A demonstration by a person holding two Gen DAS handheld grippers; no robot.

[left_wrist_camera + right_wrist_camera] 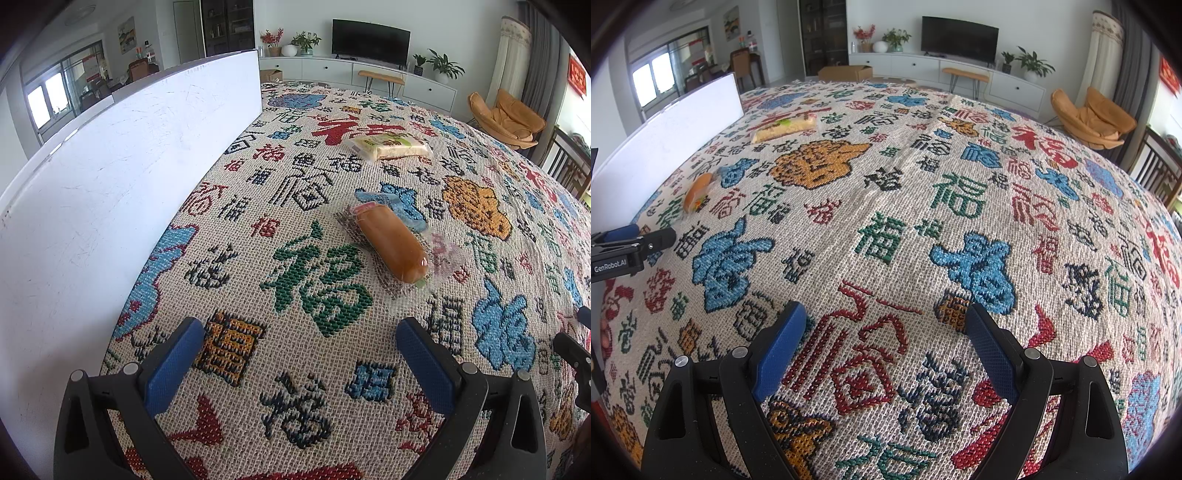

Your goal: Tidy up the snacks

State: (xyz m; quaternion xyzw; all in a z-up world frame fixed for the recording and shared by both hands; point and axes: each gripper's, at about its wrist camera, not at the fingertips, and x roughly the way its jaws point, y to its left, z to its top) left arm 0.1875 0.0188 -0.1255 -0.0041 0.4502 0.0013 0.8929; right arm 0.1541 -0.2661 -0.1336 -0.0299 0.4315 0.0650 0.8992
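Note:
A brown bread roll in a clear wrapper (391, 243) lies on the patterned tablecloth (280, 369), just ahead and right of my left gripper (299, 328), which is open and empty. A pale yellow snack packet (388, 146) lies farther back. In the right wrist view the roll (696, 192) and the packet (785, 127) lie far left. My right gripper (886, 317) is open and empty over bare cloth. The left gripper (646, 240) shows at the left edge of that view.
A tall white box wall (122, 177) stands along the left side of the table, also seen in the right wrist view (676, 122). Beyond the table are a TV cabinet (369, 74), an orange chair (506, 118) and a wooden chair (1160, 170).

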